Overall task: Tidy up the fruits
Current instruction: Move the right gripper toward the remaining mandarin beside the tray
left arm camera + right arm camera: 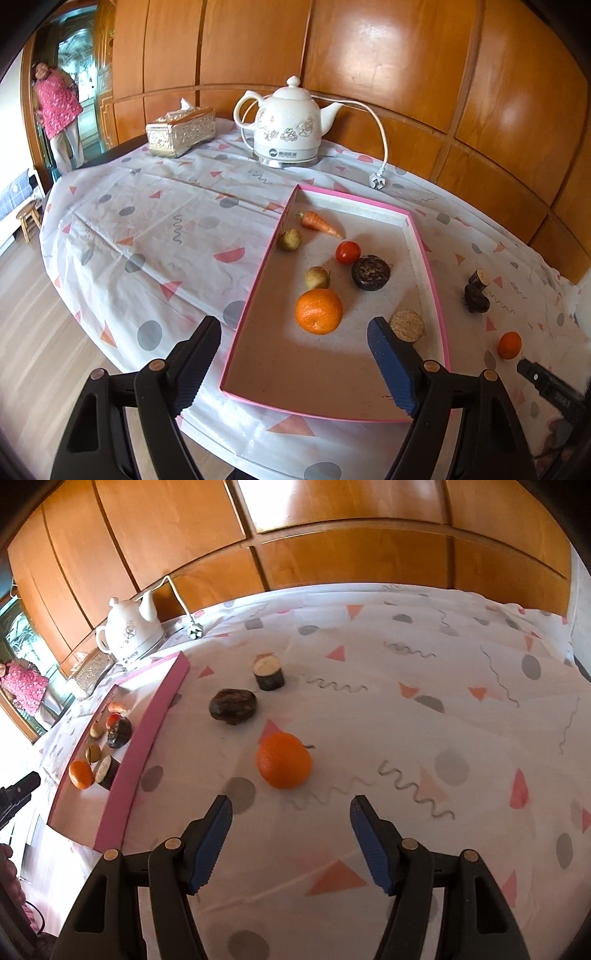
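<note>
A pink-rimmed tray point(430, 273) lies on the table and holds an orange point(318, 311), a carrot point(320, 223), a tomato point(347, 252), two small brown fruits, a dark round fruit point(370, 273) and a tan disc point(407, 325). My left gripper point(295, 332) is open and empty above the tray's near end. My right gripper point(291, 808) is open and empty, just short of a loose orange point(283, 760) on the cloth. Beyond it lie a dark fruit point(232, 706) and a cut dark piece point(268, 672). The tray point(144, 742) stands to their left.
A white electric kettle point(286, 123) with its cord and plug point(377, 181) stands at the back, beside a tissue box point(181, 132). Wooden wall panels close the far side. The table edge drops off at left to the floor. A person point(59, 107) stands in the doorway.
</note>
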`<action>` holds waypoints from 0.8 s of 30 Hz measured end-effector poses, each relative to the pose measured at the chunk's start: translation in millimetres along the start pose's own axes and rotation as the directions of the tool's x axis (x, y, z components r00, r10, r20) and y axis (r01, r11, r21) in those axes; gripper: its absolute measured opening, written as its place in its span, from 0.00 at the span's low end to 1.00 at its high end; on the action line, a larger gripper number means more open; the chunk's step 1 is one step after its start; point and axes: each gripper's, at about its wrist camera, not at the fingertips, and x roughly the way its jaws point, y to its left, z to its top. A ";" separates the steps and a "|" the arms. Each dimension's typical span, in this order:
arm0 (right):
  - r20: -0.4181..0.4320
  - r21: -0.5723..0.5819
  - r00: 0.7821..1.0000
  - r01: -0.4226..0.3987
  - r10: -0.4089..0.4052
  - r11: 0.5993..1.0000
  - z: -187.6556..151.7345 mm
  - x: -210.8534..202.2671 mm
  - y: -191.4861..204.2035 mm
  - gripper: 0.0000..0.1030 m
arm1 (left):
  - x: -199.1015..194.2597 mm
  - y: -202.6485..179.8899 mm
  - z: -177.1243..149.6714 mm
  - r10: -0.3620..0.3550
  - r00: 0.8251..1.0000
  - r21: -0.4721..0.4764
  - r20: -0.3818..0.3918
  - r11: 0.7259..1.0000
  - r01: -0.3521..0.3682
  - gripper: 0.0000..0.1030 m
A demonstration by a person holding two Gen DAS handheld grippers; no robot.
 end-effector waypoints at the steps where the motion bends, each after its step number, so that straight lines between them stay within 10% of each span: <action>1: -0.002 -0.008 1.000 -0.002 0.002 1.000 2.8 2.3 2.2 0.65 | -0.9 -1.1 0.0 0.000 1.000 0.007 0.004 1.000 -0.001 0.80; 24: -0.055 0.030 0.998 -0.031 0.033 0.999 26.9 35.7 2.3 0.65 | 7.0 -0.4 0.0 0.013 1.000 0.005 -0.006 1.000 -0.013 0.82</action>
